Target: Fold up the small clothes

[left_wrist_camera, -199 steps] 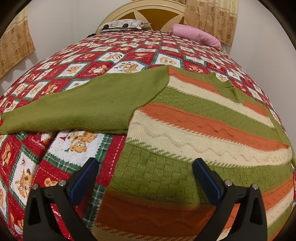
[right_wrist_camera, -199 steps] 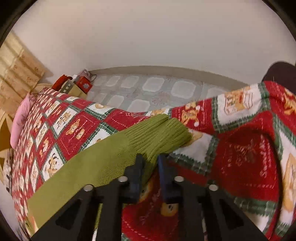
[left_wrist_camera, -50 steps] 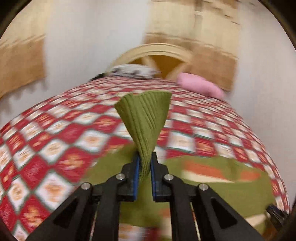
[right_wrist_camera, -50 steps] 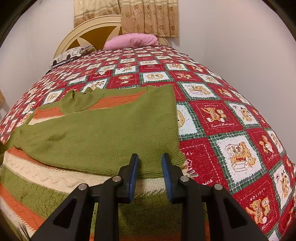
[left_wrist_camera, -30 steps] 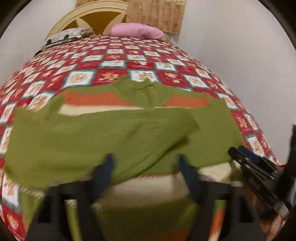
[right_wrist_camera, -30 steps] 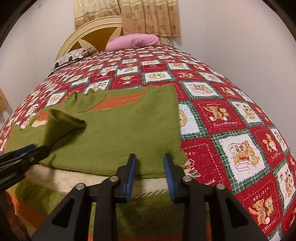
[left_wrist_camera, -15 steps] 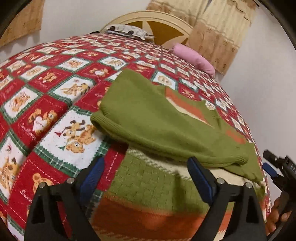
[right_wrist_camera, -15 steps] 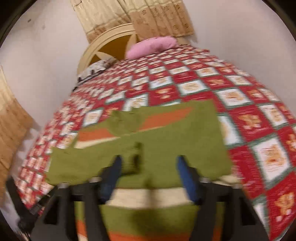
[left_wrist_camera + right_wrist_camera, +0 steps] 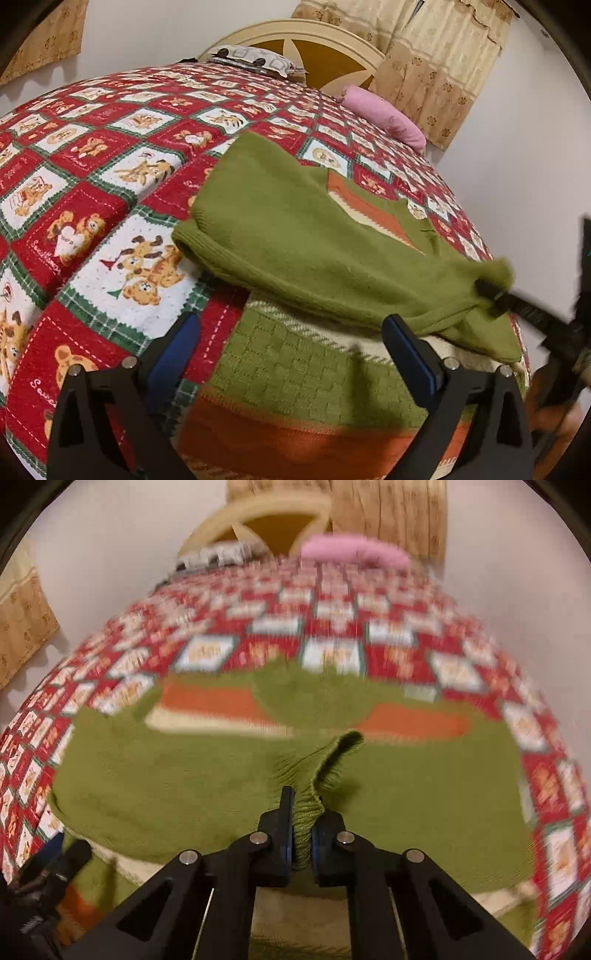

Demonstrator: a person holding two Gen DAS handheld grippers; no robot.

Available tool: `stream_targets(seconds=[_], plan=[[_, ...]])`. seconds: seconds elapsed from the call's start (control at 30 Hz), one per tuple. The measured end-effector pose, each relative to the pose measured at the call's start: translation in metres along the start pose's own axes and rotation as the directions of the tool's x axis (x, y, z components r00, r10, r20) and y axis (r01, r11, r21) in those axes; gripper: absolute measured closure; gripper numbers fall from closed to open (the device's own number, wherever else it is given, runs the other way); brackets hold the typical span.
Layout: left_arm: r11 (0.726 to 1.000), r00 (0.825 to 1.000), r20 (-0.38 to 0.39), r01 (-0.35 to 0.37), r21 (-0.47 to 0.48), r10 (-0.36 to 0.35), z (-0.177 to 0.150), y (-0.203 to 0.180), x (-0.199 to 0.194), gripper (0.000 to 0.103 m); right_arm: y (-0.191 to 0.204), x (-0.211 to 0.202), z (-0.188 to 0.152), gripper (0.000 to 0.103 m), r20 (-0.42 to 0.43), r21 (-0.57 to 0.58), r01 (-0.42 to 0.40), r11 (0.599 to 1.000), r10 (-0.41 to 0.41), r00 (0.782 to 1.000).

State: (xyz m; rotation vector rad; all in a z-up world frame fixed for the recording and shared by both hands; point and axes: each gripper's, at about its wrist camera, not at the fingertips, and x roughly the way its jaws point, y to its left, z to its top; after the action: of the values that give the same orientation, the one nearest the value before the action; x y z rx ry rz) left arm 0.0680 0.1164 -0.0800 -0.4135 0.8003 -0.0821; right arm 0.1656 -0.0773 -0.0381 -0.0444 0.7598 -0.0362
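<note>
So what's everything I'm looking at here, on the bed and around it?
sweater: one, green with orange and cream stripes, spread on the quilt near the foot of the bed, both sleeves folded across its chest
sleeve cuff: one, green ribbed, pinched up off the sweater
quilt: one, red, green and white squares with bears, covering the bed
pink pillow: one, at the head, right side
patterned pillow: one, grey and white, at the head, left side
headboard: one, cream and brown, arched
curtains: beige, on the wall behind the bed
left gripper: black with blue pads, open, empty, over the sweater's hem
right gripper: black, shut on the sleeve cuff after just closing
</note>
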Motion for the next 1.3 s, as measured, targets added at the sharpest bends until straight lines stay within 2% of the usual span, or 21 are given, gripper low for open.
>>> stream_targets(seconds=[0.1, 0.2, 0.33, 0.37, 0.47, 0.7, 0.83, 0.97, 1.03, 1.13, 1.2, 1.3], plan=[[1.0, 1.0, 0.003, 0.006, -0.01, -0.006, 0.0, 0.001, 0.0, 0.002, -0.008, -0.036, 0.02, 0.097, 0.117, -0.006, 0.013, 1.0, -0.012, 0.993], [1.0, 1.0, 0.003, 0.004, -0.008, -0.004, 0.0, 0.001, 0.0, 0.002, -0.022, -0.068, 0.039, 0.097, 0.219, -0.012, 0.055, 0.998, -0.051, 0.974], [1.0, 1.0, 0.004, 0.005, -0.009, -0.004, -0.001, 0.001, -0.001, 0.002, -0.051, -0.079, 0.04, 0.097, 0.251, -0.002, 0.143, 0.99, -0.138, 0.958], [1.0, 1.0, 0.004, 0.003, -0.009, -0.003, -0.001, 0.001, -0.001, 0.002, -0.058, -0.077, 0.036, 0.097, 0.244, 0.001, 0.159, 0.987, -0.155, 0.957], [1.0, 1.0, 0.004, -0.001, -0.008, 0.001, -0.001, 0.001, 0.0, 0.002, -0.084, -0.056, 0.018, 0.097, 0.168, 0.036, 0.156, 0.987, -0.16, 0.973], [1.0, 1.0, 0.003, -0.01, -0.007, 0.01, -0.001, 0.001, 0.0, 0.002, -0.114, -0.007, -0.022, 0.096, 0.023, 0.057, 0.178, 0.982, -0.179, 0.984], [1.0, 1.0, 0.002, -0.011, -0.006, 0.011, -0.001, 0.001, 0.001, 0.002, -0.138, 0.003, -0.046, 0.089, -0.065, 0.106, 0.205, 0.973, -0.199, 0.978], [1.0, 1.0, 0.001, -0.014, -0.005, 0.014, 0.0, 0.0, 0.001, 0.002, -0.156, -0.022, -0.057, 0.088, -0.043, 0.189, 0.278, 0.942, -0.275, 0.961], [1.0, 1.0, -0.001, -0.025, -0.001, 0.025, 0.0, -0.001, 0.002, 0.002, -0.154, -0.038, -0.055, 0.088, 0.01, 0.218, 0.27, 0.938, -0.279, 0.96], [0.998, 0.998, -0.003, -0.056, 0.003, 0.056, 0.0, -0.002, 0.001, 0.002, -0.134, -0.041, -0.046, 0.088, 0.032, 0.187, 0.19, 0.964, -0.199, 0.979], [0.995, 0.995, 0.001, -0.095, -0.002, 0.095, 0.003, -0.002, 0.0, 0.002, -0.118, -0.029, -0.044, 0.088, 0.011, 0.137, 0.151, 0.979, -0.154, 0.988], [0.977, 0.977, -0.002, -0.213, -0.021, 0.214, 0.015, 0.003, 0.006, 0.002, -0.102, 0.004, -0.055, 0.088, -0.078, 0.071, 0.147, 0.987, -0.141, 0.987]])
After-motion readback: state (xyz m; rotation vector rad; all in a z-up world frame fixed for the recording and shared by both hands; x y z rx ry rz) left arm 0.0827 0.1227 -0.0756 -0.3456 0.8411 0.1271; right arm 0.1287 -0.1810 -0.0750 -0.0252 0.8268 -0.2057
